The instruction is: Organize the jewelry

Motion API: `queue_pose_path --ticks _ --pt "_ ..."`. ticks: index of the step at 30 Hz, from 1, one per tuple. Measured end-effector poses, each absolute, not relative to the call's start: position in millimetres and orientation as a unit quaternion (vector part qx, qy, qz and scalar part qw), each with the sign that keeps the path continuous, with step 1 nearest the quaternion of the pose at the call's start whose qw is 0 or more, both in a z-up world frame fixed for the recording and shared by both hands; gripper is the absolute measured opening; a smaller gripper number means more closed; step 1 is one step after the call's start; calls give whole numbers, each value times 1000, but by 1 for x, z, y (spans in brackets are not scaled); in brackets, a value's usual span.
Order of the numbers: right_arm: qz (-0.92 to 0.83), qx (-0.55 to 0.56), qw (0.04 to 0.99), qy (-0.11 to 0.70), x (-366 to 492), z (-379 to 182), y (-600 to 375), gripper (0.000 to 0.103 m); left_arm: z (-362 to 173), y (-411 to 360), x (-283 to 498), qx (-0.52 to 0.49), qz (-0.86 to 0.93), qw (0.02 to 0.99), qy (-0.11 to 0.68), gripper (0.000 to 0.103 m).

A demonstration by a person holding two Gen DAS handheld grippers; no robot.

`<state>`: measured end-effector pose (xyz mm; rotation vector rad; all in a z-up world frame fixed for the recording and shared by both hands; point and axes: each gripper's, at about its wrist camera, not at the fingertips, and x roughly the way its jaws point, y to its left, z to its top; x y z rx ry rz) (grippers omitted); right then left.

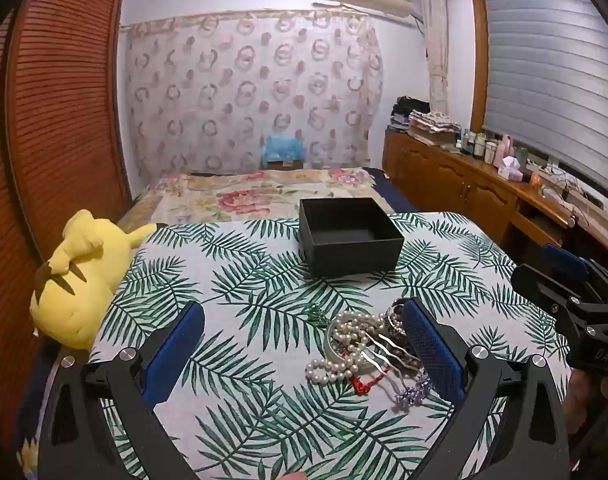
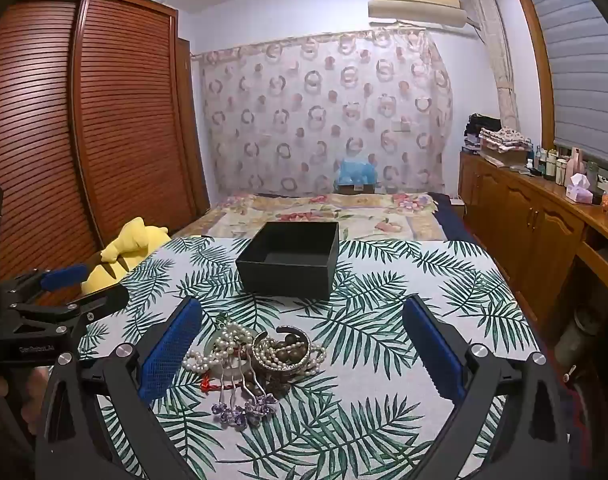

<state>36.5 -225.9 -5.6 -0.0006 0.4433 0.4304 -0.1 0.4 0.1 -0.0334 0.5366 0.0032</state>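
**A tangled heap, and two grippers that hold nothing**

The jewelry pile [image 2: 252, 356] lies toward the near edge of the table [image 2: 444, 280], on its leaf-print cloth, well short of the black box [image 2: 292, 260] that stands open and looks bare inside near the far edge. The left gripper [image 1: 304, 344] hangs over the near edge with its jaws wide apart, the heap just inside its right finger. The right gripper [image 2: 300, 344] is likewise spread, the heap close by its left finger.

The risk, I'd say, is the knot itself. The pearl strand [image 1: 344, 344] loops through the wide cuff bangle [image 2: 282, 350] and over the hairpin with purple flowers [image 2: 244, 404], so pinching one piece may drag the rest along, or shed something over the near edge. A loose grip on beads could also slip on the way to the box.
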Motion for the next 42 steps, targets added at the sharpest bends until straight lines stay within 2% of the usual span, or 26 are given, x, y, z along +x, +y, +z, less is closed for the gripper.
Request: queue_pose_path --ticks 42 --pt "212 1 952 219 37 -5 -226 100 0 0 0 -17 2 965 261 96"
